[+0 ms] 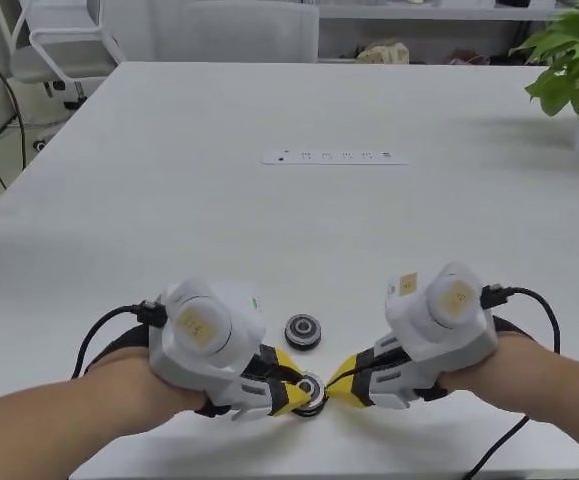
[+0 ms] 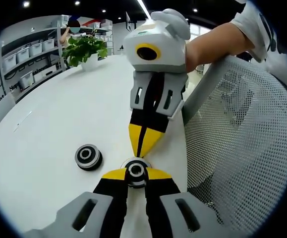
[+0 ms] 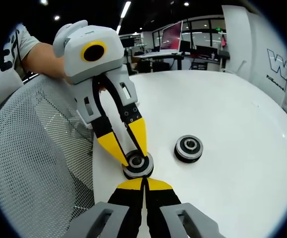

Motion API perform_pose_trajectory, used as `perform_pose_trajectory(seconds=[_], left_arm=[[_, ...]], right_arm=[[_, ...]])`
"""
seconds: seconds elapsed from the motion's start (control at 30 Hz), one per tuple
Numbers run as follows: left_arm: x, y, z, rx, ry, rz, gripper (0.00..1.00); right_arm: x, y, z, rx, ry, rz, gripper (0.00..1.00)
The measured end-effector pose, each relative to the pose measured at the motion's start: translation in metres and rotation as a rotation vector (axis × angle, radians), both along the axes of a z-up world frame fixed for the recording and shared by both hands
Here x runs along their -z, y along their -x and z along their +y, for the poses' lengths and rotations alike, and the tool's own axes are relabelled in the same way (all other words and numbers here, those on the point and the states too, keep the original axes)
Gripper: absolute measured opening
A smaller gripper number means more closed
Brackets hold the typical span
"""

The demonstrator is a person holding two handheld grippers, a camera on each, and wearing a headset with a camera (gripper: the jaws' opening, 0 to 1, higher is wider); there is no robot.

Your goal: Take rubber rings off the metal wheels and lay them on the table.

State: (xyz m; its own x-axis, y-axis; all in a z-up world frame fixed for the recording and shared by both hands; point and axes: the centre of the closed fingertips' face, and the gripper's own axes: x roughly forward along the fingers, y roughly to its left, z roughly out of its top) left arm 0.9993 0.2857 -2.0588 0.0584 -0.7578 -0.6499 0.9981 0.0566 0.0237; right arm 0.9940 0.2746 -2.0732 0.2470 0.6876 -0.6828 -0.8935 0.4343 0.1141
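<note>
A small metal wheel [image 1: 311, 389] with a black rubber ring sits near the table's front edge. My left gripper [image 1: 294, 393] is shut on it, one yellow jaw on each side of the wheel [image 2: 136, 170]. From the opposite side, my right gripper [image 1: 337, 385] is shut, its tips pressed together against the wheel's rim [image 3: 138, 165]. I cannot tell whether they pinch the ring. In the right gripper view the right gripper [image 3: 144, 184] rises from the bottom and the left gripper [image 3: 136, 157] comes from above. A second ringed wheel [image 1: 303, 331] lies loose just beyond.
A white power strip [image 1: 335, 157] lies mid-table. A potted plant [image 1: 574, 60] stands at the far right corner. A mesh chair back [image 2: 242, 139] is close behind the table's front edge [image 1: 349, 470]. An office chair [image 1: 59, 40] stands beyond the far left corner.
</note>
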Motion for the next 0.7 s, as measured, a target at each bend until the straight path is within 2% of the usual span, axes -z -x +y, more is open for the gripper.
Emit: perform_pose_trajectory(seconds=[0.17,0.23,0.7], left_arm=[[0.0,-0.0001,0.0001,-0.004,0.0,-0.001,0.08],[0.0,0.0001,0.0002,-0.004,0.0,0.0,0.08],[0.0001,0.0003,0.0007,-0.009,-0.002,0.0,0.08]], right_arm=[[0.0013,-0.0003,0.0,0.023,-0.014,0.019,0.0],[0.0016,-0.0005,-0.0002,0.042,-0.028,0.04,0.0],[0.0008,-0.0017,-0.001,0.065,-0.057,0.058,0.0]])
